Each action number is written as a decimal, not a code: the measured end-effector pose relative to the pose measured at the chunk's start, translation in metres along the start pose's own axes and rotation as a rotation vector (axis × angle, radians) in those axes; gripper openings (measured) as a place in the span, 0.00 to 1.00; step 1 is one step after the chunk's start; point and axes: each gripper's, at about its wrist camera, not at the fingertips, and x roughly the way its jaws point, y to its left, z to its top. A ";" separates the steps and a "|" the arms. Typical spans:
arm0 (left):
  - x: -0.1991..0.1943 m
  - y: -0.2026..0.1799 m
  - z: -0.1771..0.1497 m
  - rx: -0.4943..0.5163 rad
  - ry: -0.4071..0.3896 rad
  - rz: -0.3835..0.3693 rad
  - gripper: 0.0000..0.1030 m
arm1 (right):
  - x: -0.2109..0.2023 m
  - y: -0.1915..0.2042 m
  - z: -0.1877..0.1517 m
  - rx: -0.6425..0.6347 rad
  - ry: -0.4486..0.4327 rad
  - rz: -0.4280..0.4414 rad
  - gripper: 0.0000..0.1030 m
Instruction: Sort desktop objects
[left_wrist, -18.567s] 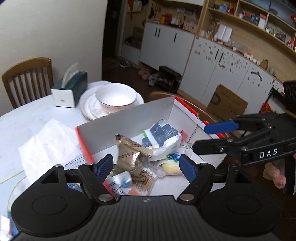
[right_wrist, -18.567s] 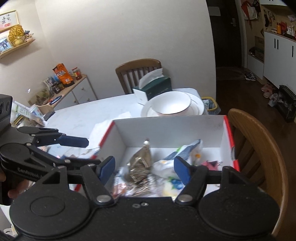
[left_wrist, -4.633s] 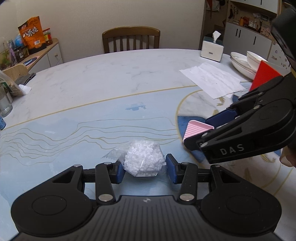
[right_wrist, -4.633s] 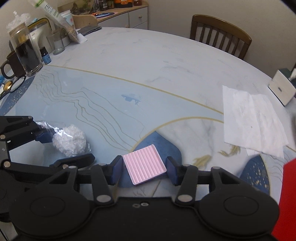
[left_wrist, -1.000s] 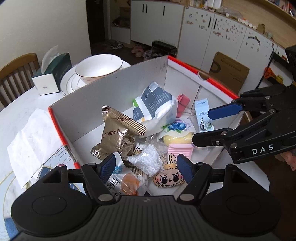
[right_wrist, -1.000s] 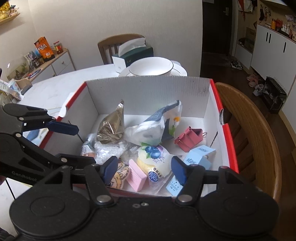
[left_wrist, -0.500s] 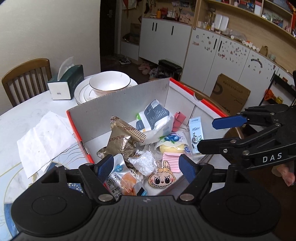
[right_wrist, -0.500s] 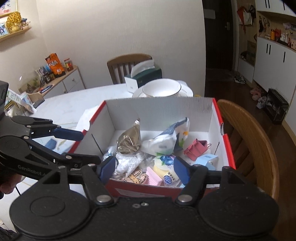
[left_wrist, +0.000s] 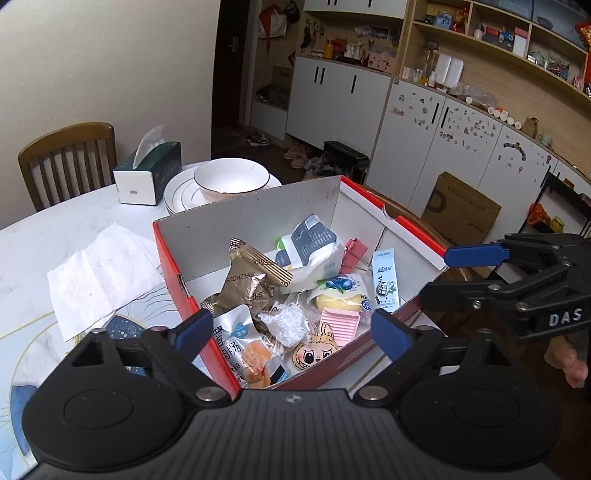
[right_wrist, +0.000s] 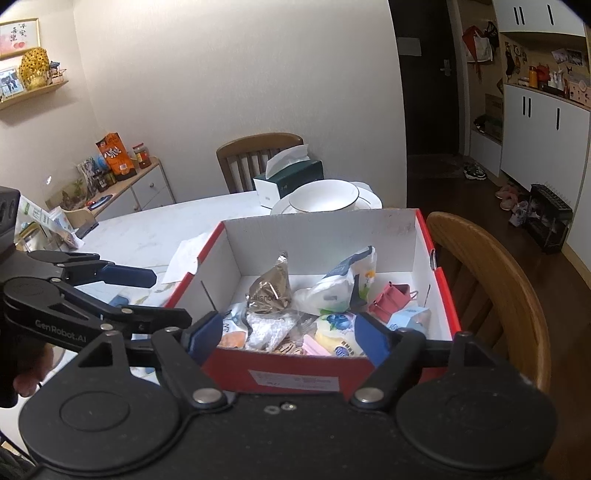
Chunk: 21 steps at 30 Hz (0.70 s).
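Moved: pink ridged pad, white-bead bag | now in red box

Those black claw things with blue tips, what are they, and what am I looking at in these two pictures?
They are hand-held grippers, one in each of a person's hands, each with a camera looking along its fingers. One picture is from the left gripper, with the right gripper showing at its side; the other is from the right one. Both are open and hold nothing, their jaws having just widened. Below them a red cardboard box on the table holds snack packets, a pink ridged pad and a bag of white bits. Beside it lie a bowl, a tissue box and a paper sheet.
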 end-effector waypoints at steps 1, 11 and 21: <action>-0.001 0.000 -0.001 -0.001 -0.004 -0.005 1.00 | -0.002 0.000 -0.001 0.003 -0.006 0.004 0.78; -0.019 -0.001 -0.008 -0.013 -0.054 0.029 1.00 | -0.021 0.007 -0.008 -0.003 -0.051 -0.028 0.79; -0.043 0.001 -0.012 -0.004 -0.070 0.077 1.00 | -0.033 0.017 -0.010 0.003 -0.082 -0.023 0.80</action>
